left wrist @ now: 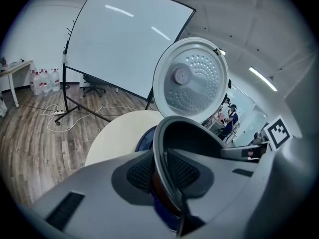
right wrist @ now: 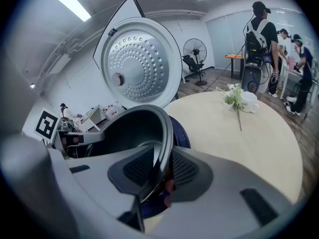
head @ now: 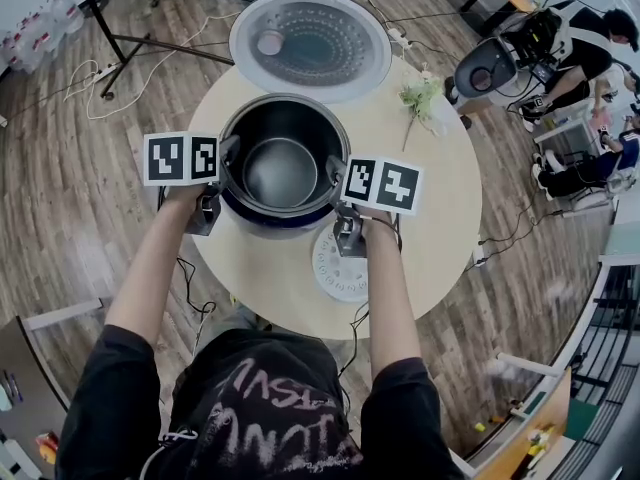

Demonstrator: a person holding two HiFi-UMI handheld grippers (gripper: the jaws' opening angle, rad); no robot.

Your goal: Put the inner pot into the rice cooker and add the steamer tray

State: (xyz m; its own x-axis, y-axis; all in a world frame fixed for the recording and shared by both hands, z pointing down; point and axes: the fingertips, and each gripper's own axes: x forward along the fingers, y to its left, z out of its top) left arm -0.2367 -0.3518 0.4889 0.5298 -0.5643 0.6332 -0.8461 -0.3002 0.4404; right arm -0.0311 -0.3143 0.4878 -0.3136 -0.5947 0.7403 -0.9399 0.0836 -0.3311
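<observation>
Inner pot (head: 280, 168) held in the mouth of the open rice cooker (head: 262, 220).
Left gripper (head: 228, 152) and right gripper (head: 338, 174) clamped opposite sides of its rim; steamer tray (head: 335, 273) lay on the table (head: 440, 188) just beside.

The raised lid (head: 310, 45) stands like a wall across the far side of the rice cooker (head: 275, 224), so there is no way in from there. The left gripper (head: 228, 158) and right gripper (head: 338, 175) are clamped on the left and right rim of the inner pot (head: 282, 168), which closes off both flanks. The pot's mouth is wide open from above. On the near side, a white steamer tray (head: 335, 278) lies flat under the right hand, close against the cooker. Right of the cooker the table (head: 445, 218) is bare and roomy, up to a flower sprig (head: 420, 98) at the far right. Left of the cooker, only a narrow strip of tabletop remains.
</observation>
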